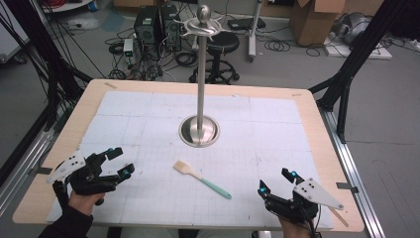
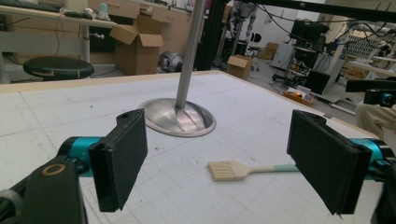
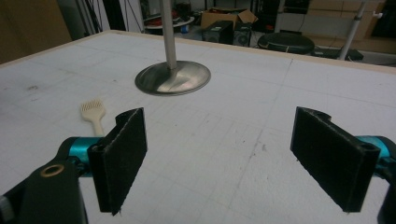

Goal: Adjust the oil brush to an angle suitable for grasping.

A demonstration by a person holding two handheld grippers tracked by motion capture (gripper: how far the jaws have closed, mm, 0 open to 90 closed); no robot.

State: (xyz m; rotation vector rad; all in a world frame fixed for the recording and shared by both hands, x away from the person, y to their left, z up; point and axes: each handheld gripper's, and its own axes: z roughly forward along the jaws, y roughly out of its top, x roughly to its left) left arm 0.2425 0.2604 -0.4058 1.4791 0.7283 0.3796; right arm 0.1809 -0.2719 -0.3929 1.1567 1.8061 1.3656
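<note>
Both grippers sit low near the front edge of the table, and both have their jaws spread wide with nothing between the pads. The left gripper hovers at the front-left corner, aimed inward across the white gridded mat, and from its own view the pastry brush lies right out in front, bristle end pointing toward the left jaw and its mint-green handle running off behind the right jaw. The right gripper is at the front-right, well apart from the brush, whose cream bristles peek out just past its left jaw. In the high view the brush lies flat on the mat between the two grippers, angled, bristles up-left, touching neither. Past it, near the middle of the table, stands a tall metal stand with a round dished base and a pole topped by hooks. Nothing lies between either gripper and the brush, just bare mat.
</note>
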